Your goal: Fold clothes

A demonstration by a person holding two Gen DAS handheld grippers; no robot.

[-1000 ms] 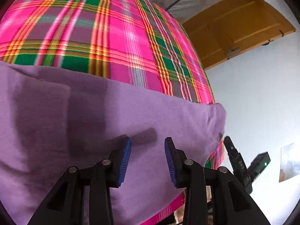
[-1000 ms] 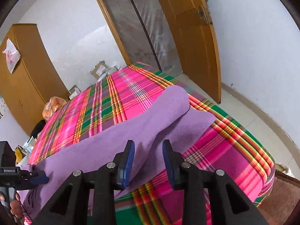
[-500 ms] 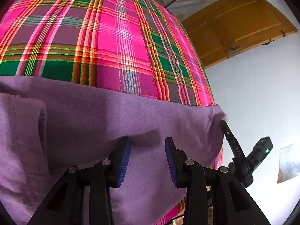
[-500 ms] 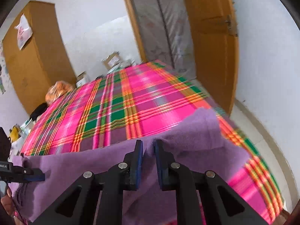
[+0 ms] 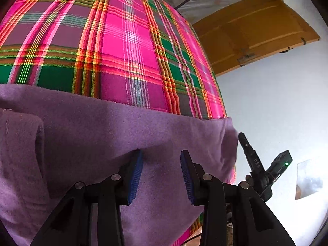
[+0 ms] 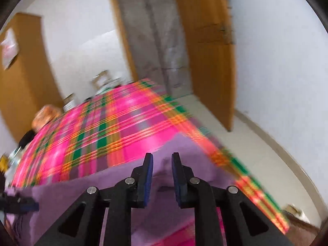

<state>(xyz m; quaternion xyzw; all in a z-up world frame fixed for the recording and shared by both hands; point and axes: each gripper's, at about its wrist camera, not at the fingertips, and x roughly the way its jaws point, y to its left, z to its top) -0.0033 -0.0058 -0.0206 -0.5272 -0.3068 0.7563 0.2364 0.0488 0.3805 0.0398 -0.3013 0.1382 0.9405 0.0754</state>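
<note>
The left gripper [image 5: 161,176] hangs over the purple fleece garment [image 5: 98,135], jaws spread wide with nothing between them. The right gripper [image 6: 162,176] has its jaws parted by a narrow gap, the garment's edge just beyond and below their tips. The garment lies across the plaid bedspread [image 5: 114,41] ahead of both.
</note>
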